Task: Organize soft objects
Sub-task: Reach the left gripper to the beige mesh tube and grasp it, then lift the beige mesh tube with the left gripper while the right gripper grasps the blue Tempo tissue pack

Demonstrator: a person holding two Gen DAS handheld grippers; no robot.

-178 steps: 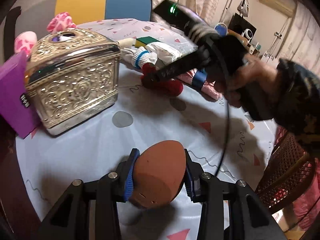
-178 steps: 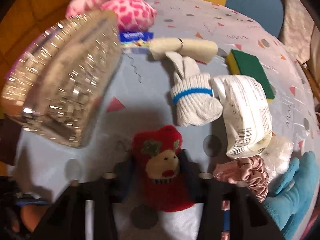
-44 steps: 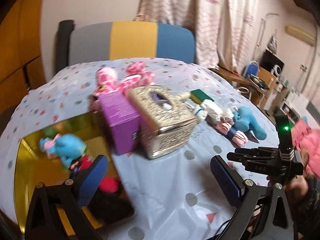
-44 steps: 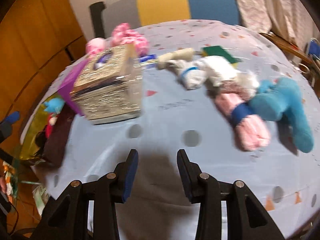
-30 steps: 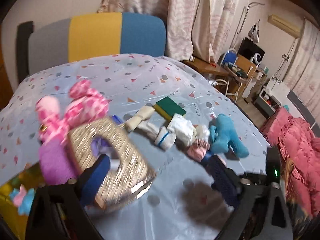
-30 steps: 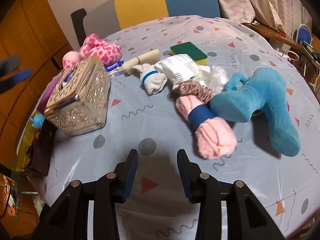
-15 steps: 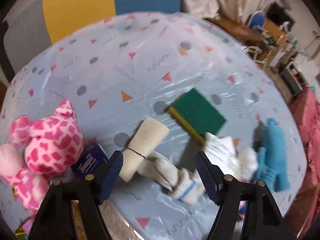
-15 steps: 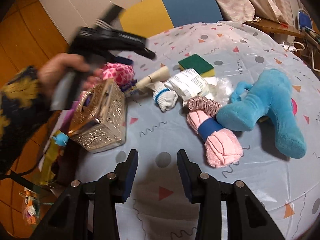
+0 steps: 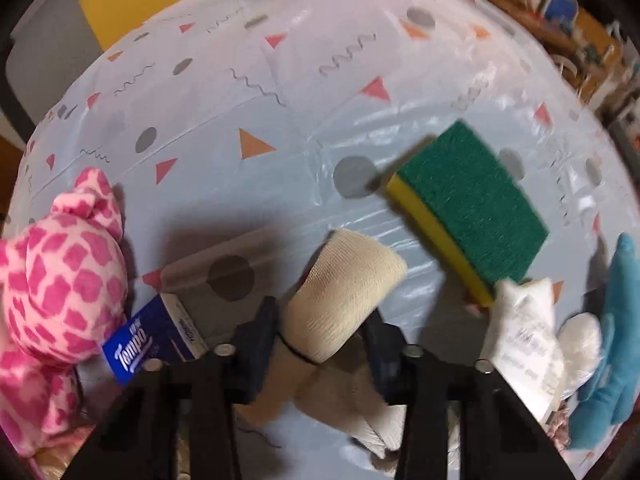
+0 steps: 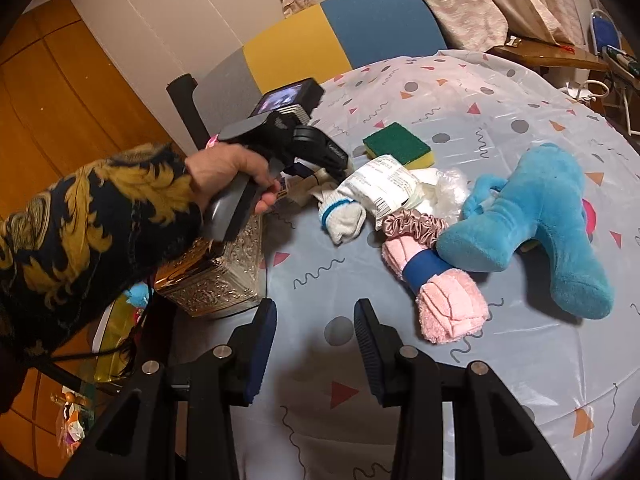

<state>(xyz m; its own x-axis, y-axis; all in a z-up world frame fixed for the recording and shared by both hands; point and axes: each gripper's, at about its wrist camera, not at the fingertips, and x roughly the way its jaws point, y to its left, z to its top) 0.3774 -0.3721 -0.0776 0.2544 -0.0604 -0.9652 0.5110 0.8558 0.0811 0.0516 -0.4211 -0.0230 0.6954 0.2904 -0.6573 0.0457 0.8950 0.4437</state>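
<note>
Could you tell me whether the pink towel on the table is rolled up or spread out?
Rolled up: the pink towel lies as a tight bundle, cinched by a blue band.

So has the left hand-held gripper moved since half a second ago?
Yes. The left hand-held gripper has come down toward the table; its jaws are closing around the beige roll, beside the green sponge.

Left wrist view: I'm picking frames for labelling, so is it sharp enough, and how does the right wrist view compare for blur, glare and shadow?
Left wrist view: motion-smeared at the sponge and right edge, sharper at the beige roll between the closing left gripper; dark shadow behind it, glare on the tablecloth. Right wrist view: mostly sharp, fisheye-bent edges, right gripper shadowing the cloth.
</note>
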